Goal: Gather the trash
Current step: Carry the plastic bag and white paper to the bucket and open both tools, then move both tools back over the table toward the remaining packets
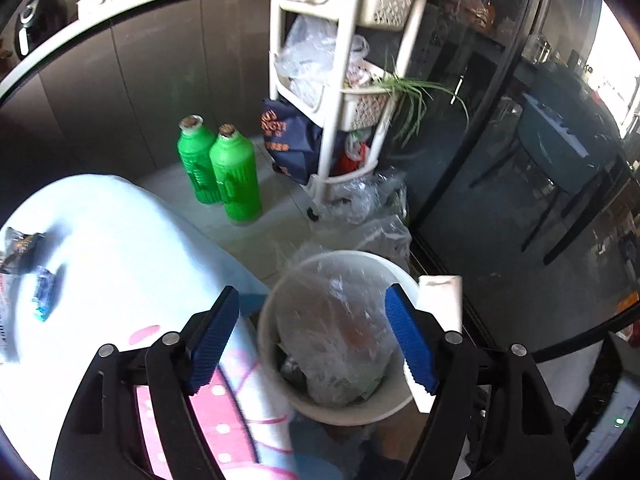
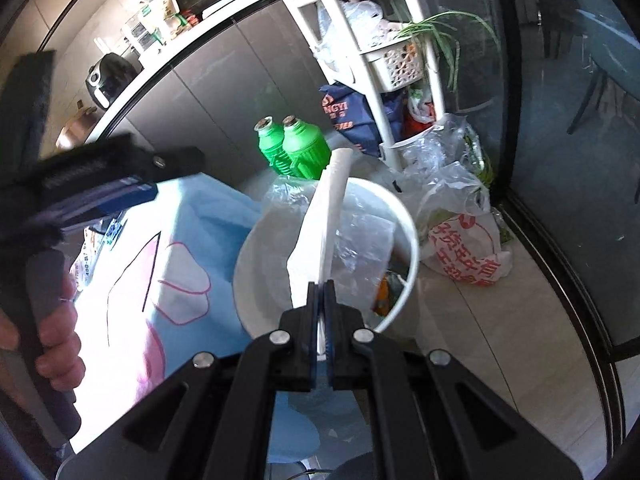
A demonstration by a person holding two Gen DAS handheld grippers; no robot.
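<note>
Trash going into the white bin beside the table.

On the left, small blue and dark wrappers [image 1: 42, 300] lie on the table [image 1: 120, 248] with its pale cartoon cloth. The left tongs [image 1: 312, 340] hang spread wide over the white bin [image 1: 340, 412], nothing between their blue pads, with crumpled clear plastic [image 1: 340, 320] in the bin below them. At the right the right tongs [image 2: 319, 320] are pressed together on a white flat piece of trash [image 2: 324, 220], which stands up over the bin's rim.
</note>
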